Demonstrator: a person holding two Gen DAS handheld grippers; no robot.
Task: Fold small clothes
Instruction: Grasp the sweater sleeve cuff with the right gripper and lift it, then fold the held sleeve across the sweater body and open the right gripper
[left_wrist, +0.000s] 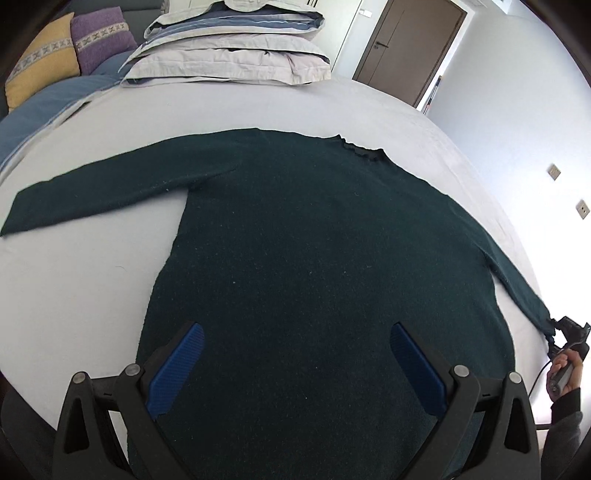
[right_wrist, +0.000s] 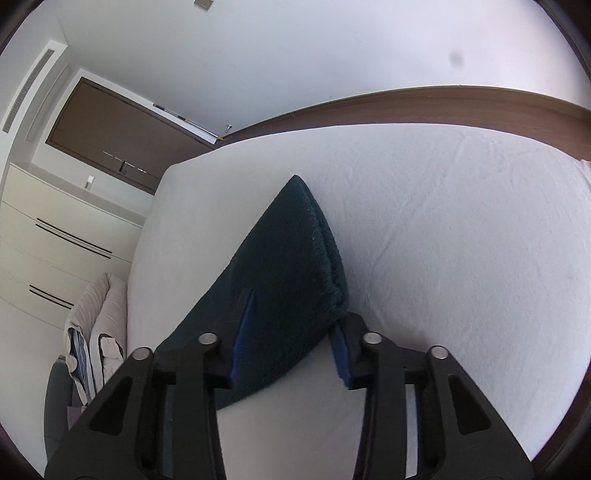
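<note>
Left wrist view: a dark green sweater (left_wrist: 314, 240) is seen spread flat on the bed (left_wrist: 92, 295), sleeves outstretched. It is judged soft, light and limp, best taken at cuffs or hem. The left gripper (left_wrist: 295, 369) is held released above its hem; the right gripper (right_wrist: 291, 339) is seen grasping the right cuff (right_wrist: 295, 254). Folded bedding (left_wrist: 236, 55) is stacked beyond the collar, well apart.

The left tool (left_wrist: 295, 354) is held low over the near edge of the bed, and its two blue pads (left_wrist: 177, 369) stand wide apart with nothing between them. The right tool (right_wrist: 291, 332) is at the right edge of the bed; its jaws have closed in on a dark green sleeve cuff (right_wrist: 295, 258) and grip it. The person's right hand (left_wrist: 565, 373) holds the handle of this tool, and a dark cuff covers the wrist.
</note>
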